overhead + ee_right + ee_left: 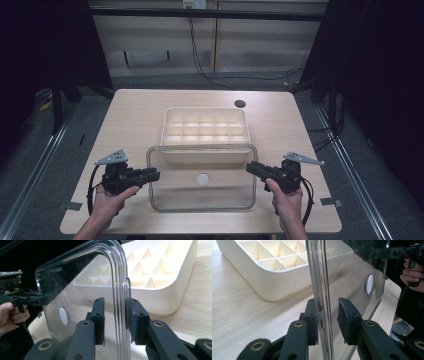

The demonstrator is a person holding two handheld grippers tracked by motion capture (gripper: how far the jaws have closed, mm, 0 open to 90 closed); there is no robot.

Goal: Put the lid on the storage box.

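Black padded grippers [154, 175] [251, 167] clamp clear, round-cornered lid [200, 192] beside cream gridded tray [205, 152].

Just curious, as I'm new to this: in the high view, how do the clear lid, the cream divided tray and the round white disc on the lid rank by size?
1. Clear lid
2. Cream divided tray, slightly smaller but farther off, so unsure
3. Round white disc

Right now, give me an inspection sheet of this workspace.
Surface: light wooden table, round dark hole near its far edge.
Job's things: clear plastic lid with round white button, held at both side edges; cream divided tray behind, compartments empty.
Clutter: nothing seen.
Grippers: left gripper and right gripper shut on lid.
Cables: black cable trails from left gripper; more on floor beyond.
Surroundings: dark curtains, grey floor.
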